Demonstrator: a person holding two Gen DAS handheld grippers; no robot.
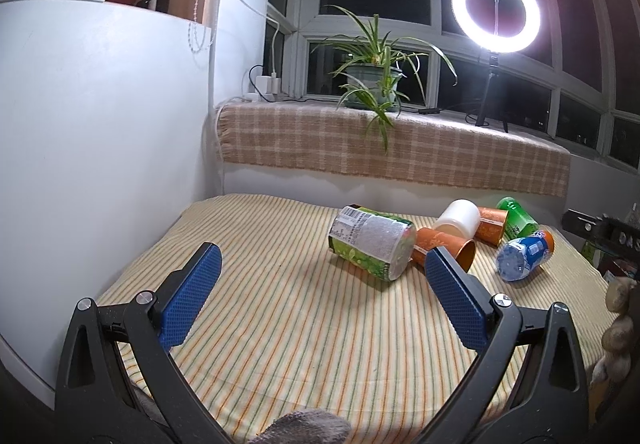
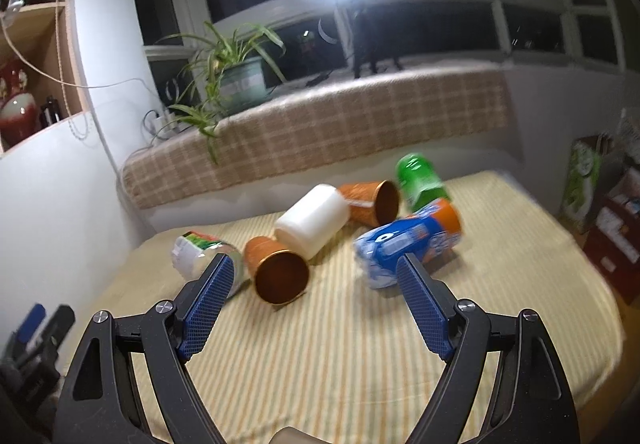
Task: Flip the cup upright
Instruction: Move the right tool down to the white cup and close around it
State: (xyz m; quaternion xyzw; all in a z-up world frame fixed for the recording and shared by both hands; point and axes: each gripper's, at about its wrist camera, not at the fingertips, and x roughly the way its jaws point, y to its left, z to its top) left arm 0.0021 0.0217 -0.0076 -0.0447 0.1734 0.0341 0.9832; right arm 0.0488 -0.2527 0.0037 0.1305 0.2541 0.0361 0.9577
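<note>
Several cups and cans lie on their sides on a striped cloth (image 1: 280, 324). A near orange cup (image 2: 276, 270) (image 1: 444, 244) has its open mouth toward me. A white cup (image 2: 314, 219) (image 1: 458, 222) lies behind it, with a second orange cup (image 2: 372, 201) (image 1: 490, 224) further back. My right gripper (image 2: 316, 264) is open and empty, just in front of the near orange cup. My left gripper (image 1: 320, 256) is open and empty, short of a green labelled can (image 1: 370, 242).
A blue and orange can (image 2: 408, 242) (image 1: 524, 252) and a green can (image 2: 420, 179) (image 1: 518, 217) lie to the right. A plaid-covered sill (image 1: 392, 147) with a potted plant (image 1: 374, 79) and a ring light (image 1: 496, 9) runs behind. A white wall (image 1: 100, 123) stands left. Boxes (image 2: 612, 228) stand right.
</note>
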